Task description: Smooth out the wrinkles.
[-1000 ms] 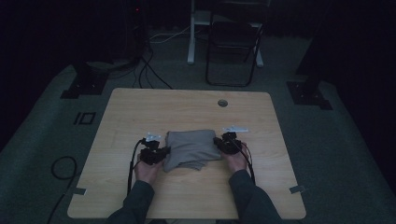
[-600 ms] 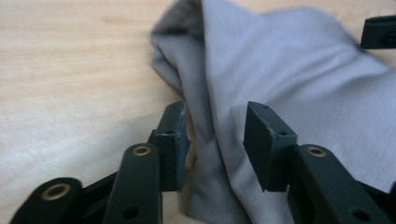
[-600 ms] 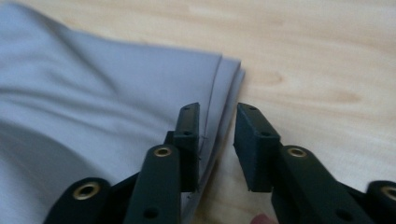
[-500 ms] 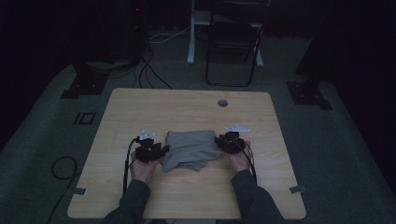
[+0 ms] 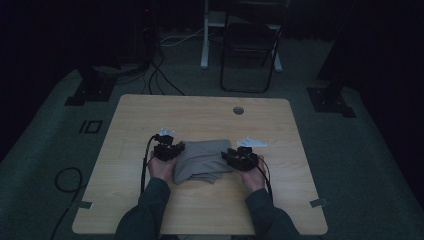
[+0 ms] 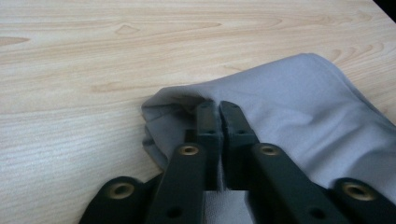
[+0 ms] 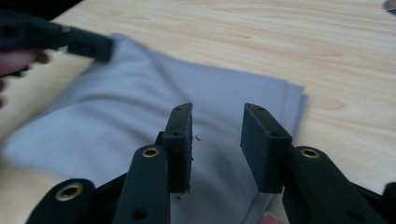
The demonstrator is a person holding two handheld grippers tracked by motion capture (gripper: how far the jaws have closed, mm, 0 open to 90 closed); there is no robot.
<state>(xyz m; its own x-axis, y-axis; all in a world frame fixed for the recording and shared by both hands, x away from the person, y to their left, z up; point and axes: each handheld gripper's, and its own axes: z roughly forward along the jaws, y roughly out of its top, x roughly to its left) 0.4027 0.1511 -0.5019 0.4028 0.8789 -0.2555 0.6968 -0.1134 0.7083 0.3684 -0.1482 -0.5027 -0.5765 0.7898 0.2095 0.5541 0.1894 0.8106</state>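
While the folded grey cloth (image 5: 202,161) lies near the front middle of the worktop (image 5: 200,112), the left hand-held gripper (image 6: 218,108) has its jaws pressed together on a raised fold at the cloth's edge. Over the cloth's other side, the right hand-held gripper (image 7: 215,122) holds its jaws apart and grips nothing. Folding seems under way; next, the right likely needs to close on its edge. Dim light in the high view hides the cloth's layers.

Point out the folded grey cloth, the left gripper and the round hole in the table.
folded grey cloth (image 5: 202,161), high view, middle of its top layer
left gripper (image 6: 219,108), left gripper view, between its fingertips
round hole (image 5: 238,110), high view, its centre
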